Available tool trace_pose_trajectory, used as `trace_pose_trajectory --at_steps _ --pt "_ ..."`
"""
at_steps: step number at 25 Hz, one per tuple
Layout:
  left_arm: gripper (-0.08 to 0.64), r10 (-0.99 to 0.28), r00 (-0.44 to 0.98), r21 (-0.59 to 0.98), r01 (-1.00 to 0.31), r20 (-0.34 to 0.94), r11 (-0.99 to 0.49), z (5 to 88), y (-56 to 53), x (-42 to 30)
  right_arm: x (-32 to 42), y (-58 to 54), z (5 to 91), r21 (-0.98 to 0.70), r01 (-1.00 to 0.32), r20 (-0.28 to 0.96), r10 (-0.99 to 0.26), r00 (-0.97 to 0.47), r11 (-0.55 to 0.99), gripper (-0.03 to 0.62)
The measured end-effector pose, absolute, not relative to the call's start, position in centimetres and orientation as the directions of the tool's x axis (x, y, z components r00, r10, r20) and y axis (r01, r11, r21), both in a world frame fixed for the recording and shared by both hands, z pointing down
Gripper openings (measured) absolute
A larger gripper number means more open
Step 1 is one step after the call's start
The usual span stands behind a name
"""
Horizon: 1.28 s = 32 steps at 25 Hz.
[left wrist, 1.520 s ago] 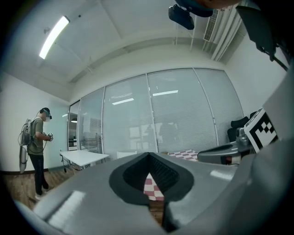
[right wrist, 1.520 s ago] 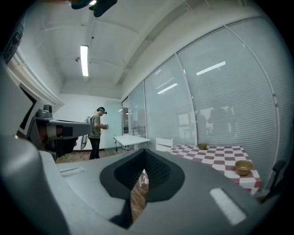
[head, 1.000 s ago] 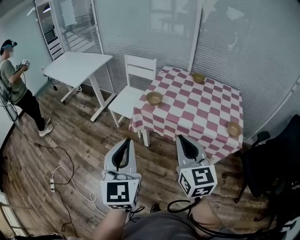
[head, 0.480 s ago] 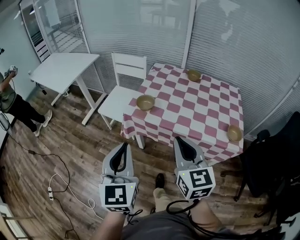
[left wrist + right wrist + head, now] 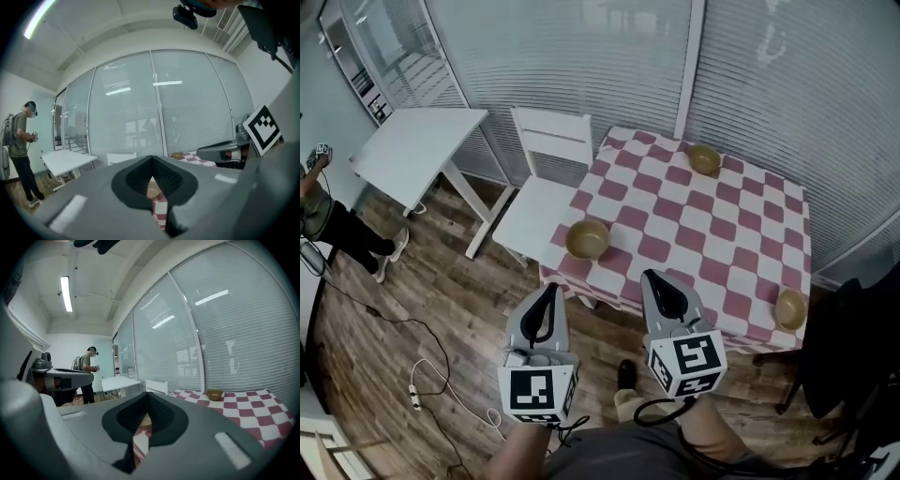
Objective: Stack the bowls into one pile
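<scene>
Three tan bowls stand apart on the red-and-white checked table (image 5: 712, 234): one near the front left corner (image 5: 587, 239), one at the back (image 5: 705, 158), one at the right edge (image 5: 790, 308). My left gripper (image 5: 551, 287) hangs over the floor just short of the table's front edge, shut and empty. My right gripper (image 5: 654, 276) reaches the front edge, also shut and empty. In the left gripper view the near bowl (image 5: 152, 190) shows through the gap behind the shut jaws. The right gripper view shows the back bowl (image 5: 214, 393) on the cloth.
A white chair (image 5: 546, 202) stands against the table's left side, with a white desk (image 5: 412, 145) beyond it. A person (image 5: 328, 220) stands at the far left. A cable and power strip (image 5: 414, 394) lie on the wooden floor. A black chair (image 5: 853, 347) is at the right.
The table has come nearer and sits larger in the head view. Both grippers have advanced from over open floor to its front edge. Their jaws stayed shut.
</scene>
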<state>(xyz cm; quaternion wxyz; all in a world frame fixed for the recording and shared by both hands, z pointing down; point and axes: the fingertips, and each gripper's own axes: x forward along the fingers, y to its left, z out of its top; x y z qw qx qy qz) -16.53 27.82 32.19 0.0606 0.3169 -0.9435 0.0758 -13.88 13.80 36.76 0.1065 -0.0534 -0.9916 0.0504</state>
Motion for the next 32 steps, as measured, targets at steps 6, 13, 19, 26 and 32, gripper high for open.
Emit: trace_pose_trajectory --at_steps 6,13,19,26,32 --pt "0.0 -0.569 -0.809 -0.139 -0.586 0.146 0.798 31.6 26.2 -21.9 -19.6 12.0 35.6 -0.12 0.131 0.175 0.151 -0.973 0.984 0.026" --pt "0.0 -0.547 -0.833 -0.154 -0.553 0.08 0.819 28.9 26.0 -26.1 -24.7 11.7 33.4 -0.088 0.173 0.133 0.183 -0.974 0.981 0.026" --pt "0.0 -0.538 -0.835 -0.119 -0.549 0.117 0.827 29.6 26.7 -29.5 -28.0 12.4 35.2 -0.091 0.169 0.187 0.183 -0.965 0.981 0.028" --pt "0.0 -0.554 -0.806 -0.068 -0.577 0.206 0.814 34.0 27.4 -33.8 -30.7 13.2 41.5 -0.133 0.114 0.328 0.152 -0.933 0.985 0.067" --pt "0.0 -0.571 -0.765 -0.01 -0.601 0.299 0.8 39.0 27.8 -35.3 -30.6 14.5 47.6 -0.173 0.074 0.455 0.146 -0.878 0.982 0.117"
